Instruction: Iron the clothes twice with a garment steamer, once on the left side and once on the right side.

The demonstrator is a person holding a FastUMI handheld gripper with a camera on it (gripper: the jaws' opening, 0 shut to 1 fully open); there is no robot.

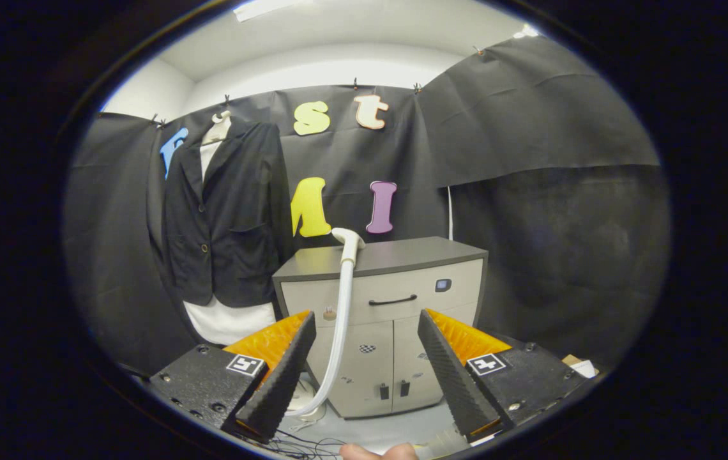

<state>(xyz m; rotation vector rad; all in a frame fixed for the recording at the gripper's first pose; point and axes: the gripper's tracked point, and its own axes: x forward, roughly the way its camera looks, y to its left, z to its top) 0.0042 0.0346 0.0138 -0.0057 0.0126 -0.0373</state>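
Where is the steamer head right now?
The steamer head rests on the grey cabinet's top edge, right of the hanging jacket, beyond the open gripper.

A booth draped with black cloth, pinned up by small clips along its top edge. Above the cloth, a white wall rises to a pale ceiling, where a bright strip light glows. Against the back cloth stands a grey and beige cabinet with a dark flat top, a drawer with a dark handle, and two lower doors. The floor beneath is pale grey, with thin dark cables trailing across it.
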